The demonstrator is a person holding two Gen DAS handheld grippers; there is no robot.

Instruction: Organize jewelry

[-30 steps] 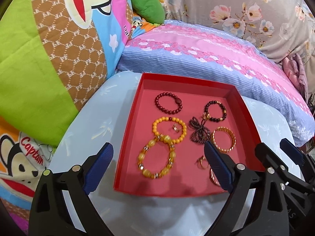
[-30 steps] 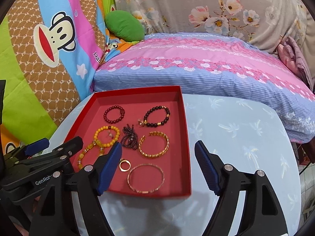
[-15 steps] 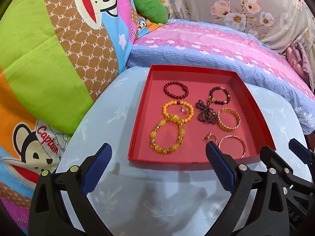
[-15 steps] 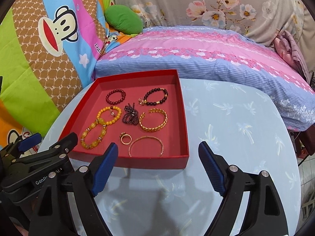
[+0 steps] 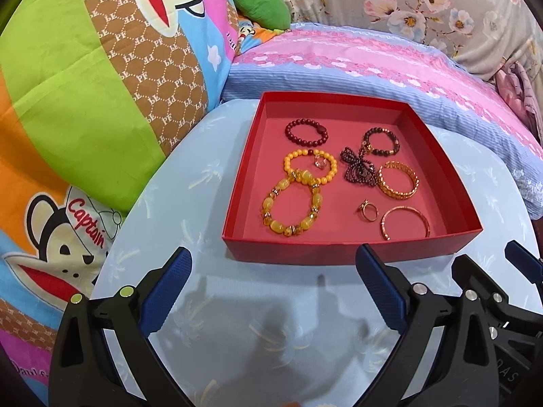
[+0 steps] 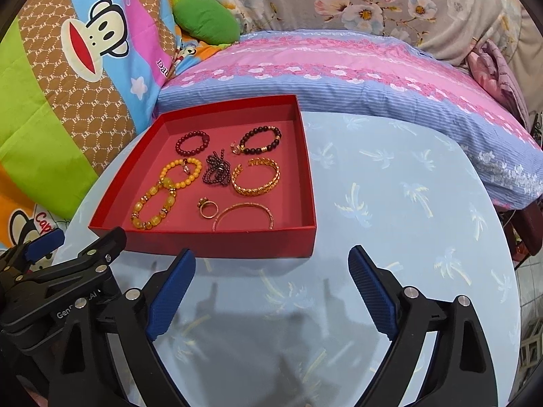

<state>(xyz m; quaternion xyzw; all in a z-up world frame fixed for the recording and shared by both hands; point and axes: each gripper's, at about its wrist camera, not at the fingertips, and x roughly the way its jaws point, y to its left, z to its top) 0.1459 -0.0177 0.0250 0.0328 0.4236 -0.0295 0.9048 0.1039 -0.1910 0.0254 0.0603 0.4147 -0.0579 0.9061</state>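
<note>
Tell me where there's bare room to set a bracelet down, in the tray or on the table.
Bare patches: the red cardboard tray floor along its far wall, and the pale-blue palm-print tabletop right of the tray. Crowded: the tray's middle, where the yellow bead bracelets, dark bead cluster and gold cuff lie close together.

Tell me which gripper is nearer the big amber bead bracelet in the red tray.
Left. The left gripper sits just short of the red tray, roughly in line with the amber bracelet. The right gripper is off to the bracelet's right, toward the tray's right corner.
</note>
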